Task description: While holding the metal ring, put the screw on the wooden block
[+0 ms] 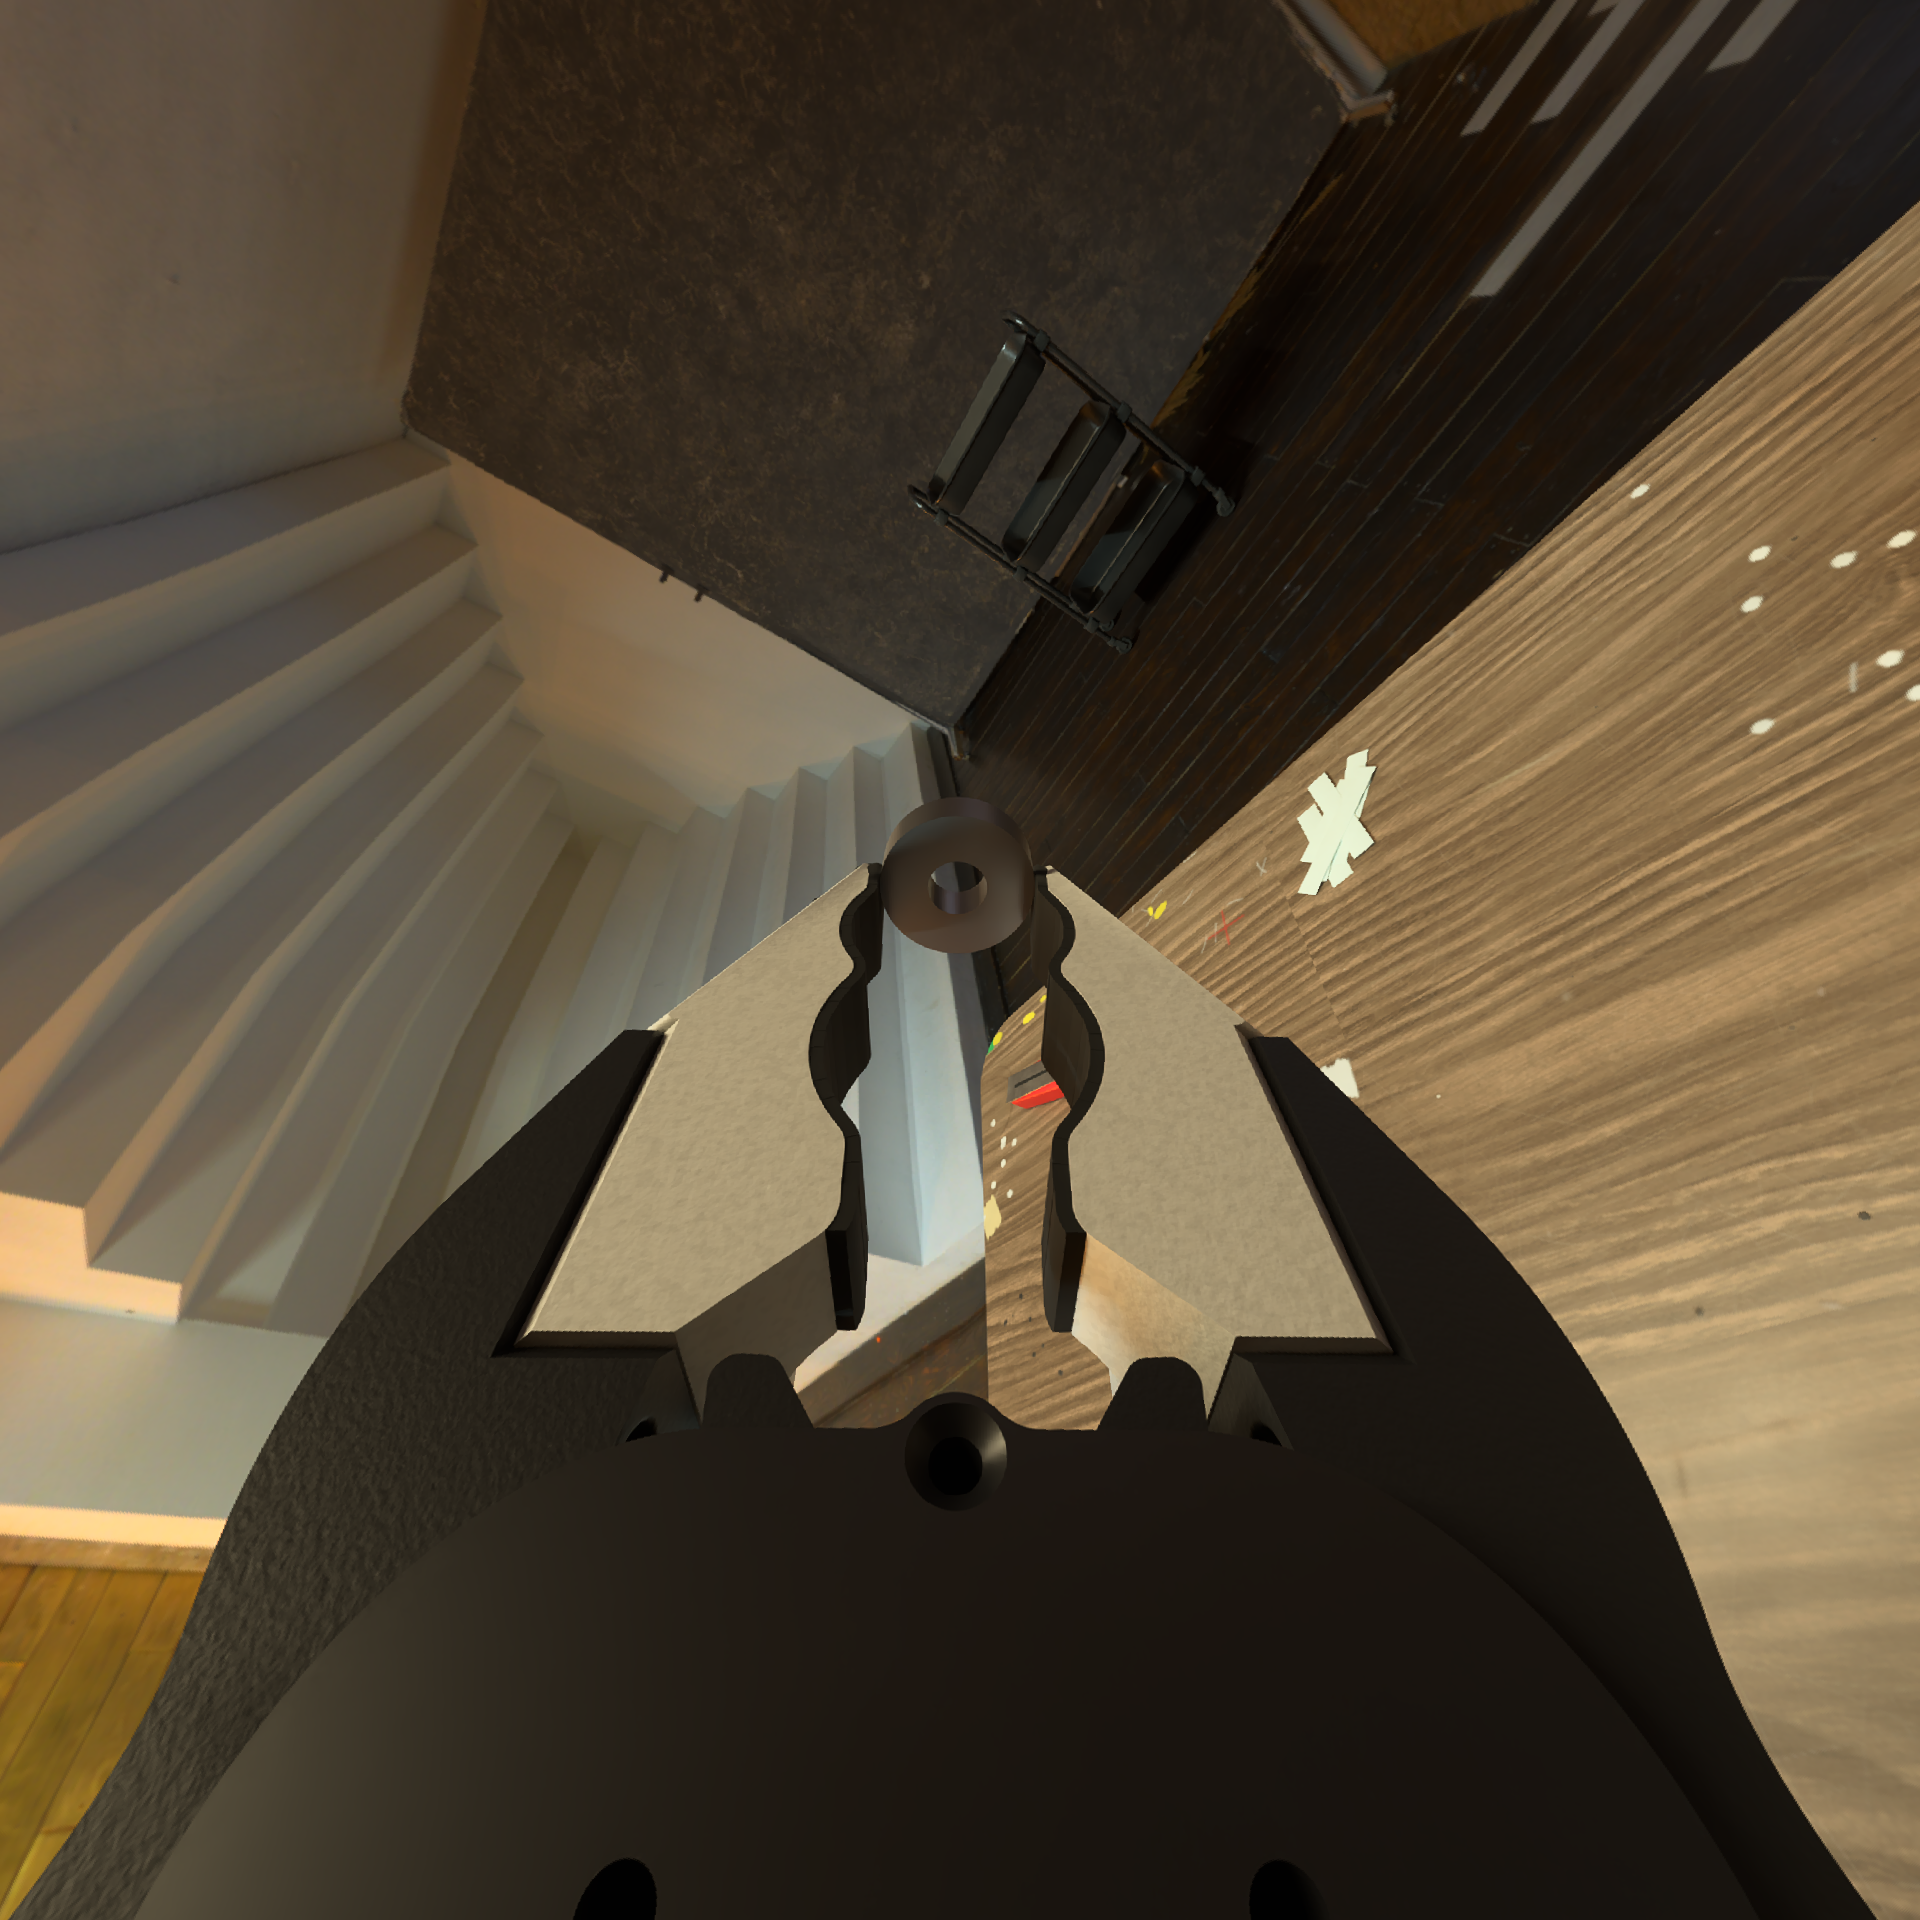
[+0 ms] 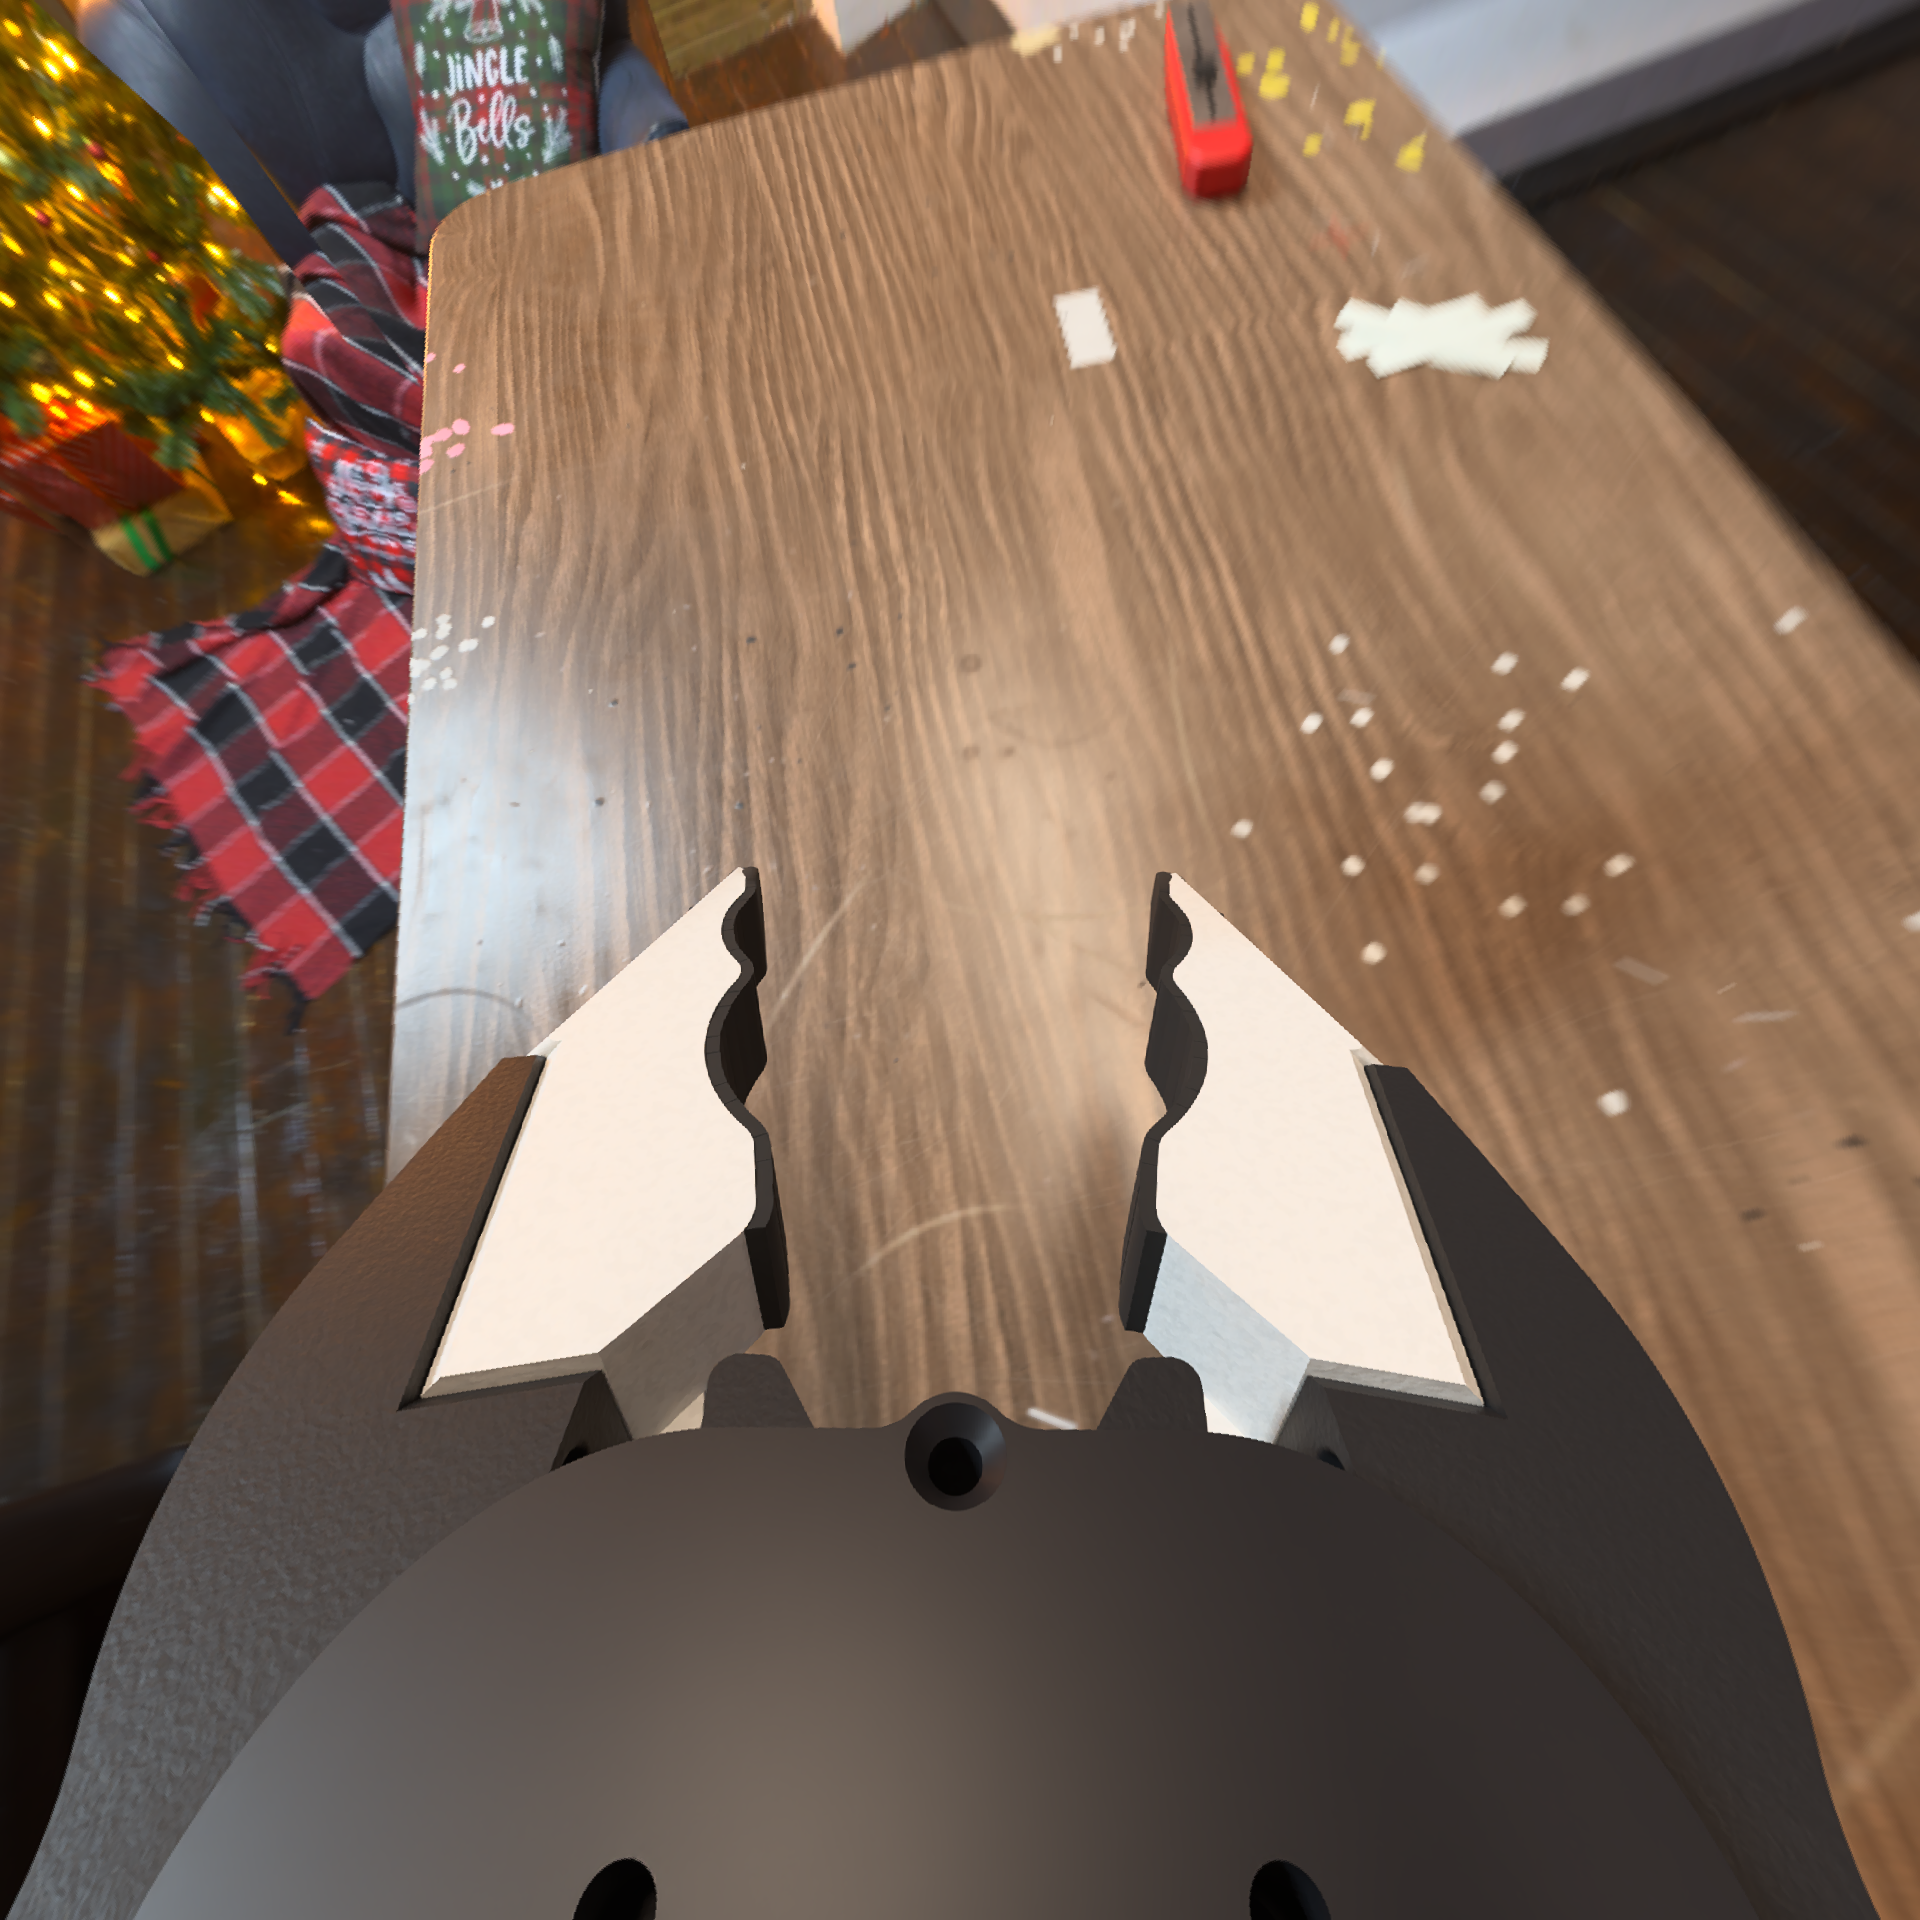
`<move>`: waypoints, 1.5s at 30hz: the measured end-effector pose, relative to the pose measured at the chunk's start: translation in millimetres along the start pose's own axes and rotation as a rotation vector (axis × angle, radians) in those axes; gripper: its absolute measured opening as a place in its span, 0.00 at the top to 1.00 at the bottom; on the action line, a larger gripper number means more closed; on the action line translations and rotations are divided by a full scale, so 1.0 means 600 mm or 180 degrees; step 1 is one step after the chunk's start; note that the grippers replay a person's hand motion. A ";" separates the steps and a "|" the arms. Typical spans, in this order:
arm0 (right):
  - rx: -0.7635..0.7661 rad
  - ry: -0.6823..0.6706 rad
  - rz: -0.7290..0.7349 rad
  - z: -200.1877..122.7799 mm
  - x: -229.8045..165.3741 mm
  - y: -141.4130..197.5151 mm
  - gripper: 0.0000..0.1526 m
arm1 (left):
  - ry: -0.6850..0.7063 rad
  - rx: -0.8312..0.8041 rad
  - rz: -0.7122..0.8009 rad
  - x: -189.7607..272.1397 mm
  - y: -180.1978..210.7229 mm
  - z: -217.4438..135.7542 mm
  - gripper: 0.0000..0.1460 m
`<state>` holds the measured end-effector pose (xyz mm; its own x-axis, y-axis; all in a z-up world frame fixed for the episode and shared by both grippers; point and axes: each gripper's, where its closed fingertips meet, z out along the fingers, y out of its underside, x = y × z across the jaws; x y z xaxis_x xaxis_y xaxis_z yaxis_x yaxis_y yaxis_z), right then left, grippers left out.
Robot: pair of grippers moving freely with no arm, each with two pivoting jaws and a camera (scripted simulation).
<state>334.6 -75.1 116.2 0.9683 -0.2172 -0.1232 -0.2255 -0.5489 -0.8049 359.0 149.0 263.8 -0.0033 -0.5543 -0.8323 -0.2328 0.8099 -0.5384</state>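
My left gripper (image 1: 956, 883) is shut on the metal ring (image 1: 958, 875), a thick dark grey washer held at the fingertips with its hole facing the camera, up in the air beside the table. The left wrist view is rolled, with the wooden table (image 1: 1558, 987) running along the right. My right gripper (image 2: 956, 883) is open and empty, hovering over the wooden table (image 2: 935, 623) and pointing along its length. A red block with a dark object lying on its top (image 2: 1205, 104) sits at the table's far end; it also shows small in the left wrist view (image 1: 1037, 1091). No wooden block shows in either view.
White paper scraps (image 2: 1434, 338), a white strip (image 2: 1084, 327) and confetti bits (image 2: 1455, 790) lie on the table. A plaid blanket (image 2: 270, 748), a cushion (image 2: 488, 94) and a lit tree (image 2: 114, 270) are left of the table. A black rack (image 1: 1070, 509) stands on the dark floor.
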 end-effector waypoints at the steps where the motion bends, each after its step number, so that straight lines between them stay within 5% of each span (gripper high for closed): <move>1: 0.0052 0.0066 -0.0136 -0.008 0.000 -0.012 0.51 | -0.0005 0.0000 -0.0009 -0.002 0.001 0.000 0.81; 8: 0.0127 0.1002 -0.1142 -0.056 0.023 -0.049 0.45 | -0.0058 -0.0016 -0.0136 -0.020 0.015 -0.006 0.81; 13: 0.0296 0.0878 -0.0830 -0.095 0.041 -0.051 0.44 | -0.0065 -0.0024 -0.0188 -0.028 0.021 -0.010 0.81; 18: -0.1471 0.1210 -0.0249 -0.058 0.157 0.101 0.47 | -0.0045 0.0000 -0.0157 -0.023 0.014 -0.010 0.81; 26: -0.2639 0.0886 0.0262 0.001 0.193 0.187 0.62 | 0.0006 0.0000 -0.0080 -0.014 0.007 -0.008 0.81; 32: -0.2549 0.0651 0.0198 0.016 0.183 0.184 0.94 | 0.0001 -0.0004 -0.0094 -0.018 0.010 -0.009 0.81; 38: -0.2128 0.0750 0.0118 -0.009 0.171 0.149 0.95 | -0.0087 -0.0001 -0.0189 -0.039 0.020 -0.020 0.81; 45: -0.1619 0.1376 -0.0425 -0.153 0.148 -0.004 0.95 | -0.0219 -0.0014 -0.0393 -0.072 0.040 -0.039 0.81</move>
<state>411.1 -166.9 160.4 0.8854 -0.3663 0.2863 -0.2318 -0.8816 -0.4111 330.8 188.1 289.9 0.0923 -0.6351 -0.7669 -0.2314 0.7354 -0.6369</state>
